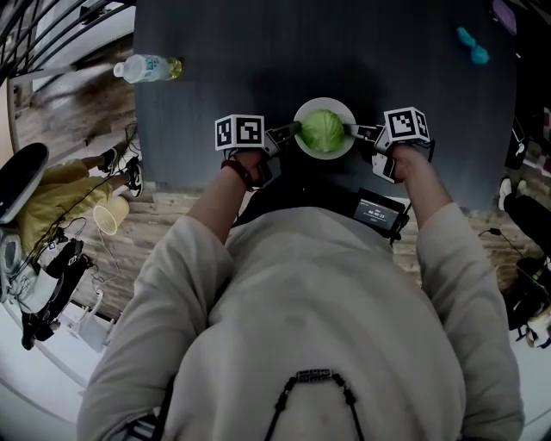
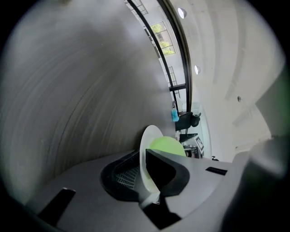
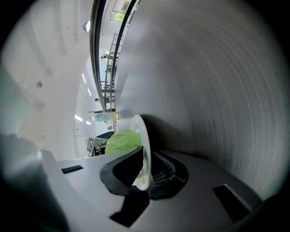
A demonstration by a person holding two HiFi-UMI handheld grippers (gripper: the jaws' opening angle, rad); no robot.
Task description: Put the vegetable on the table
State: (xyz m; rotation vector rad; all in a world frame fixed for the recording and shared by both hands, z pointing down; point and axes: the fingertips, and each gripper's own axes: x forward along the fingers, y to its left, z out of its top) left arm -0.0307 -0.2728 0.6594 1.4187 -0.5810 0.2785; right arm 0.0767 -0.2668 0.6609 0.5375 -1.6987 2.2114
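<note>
Head view, green cabbage (image 1: 323,130) on white plate (image 1: 325,103) at dark surface's (image 1: 258,60) near edge, left gripper (image 1: 293,131) and right gripper (image 1: 351,131) jaws clamped on opposite rims, person's torso (image 1: 327,327) hides surface's front, unclear whether plate touches surface.

In the head view, the teal object (image 1: 473,47) at upper right is too small to identify, and the top edge cuts off a purple thing (image 1: 504,12). In the left gripper view, a jaw hides part of the plate (image 2: 147,138) and the cabbage (image 2: 165,145).
</note>
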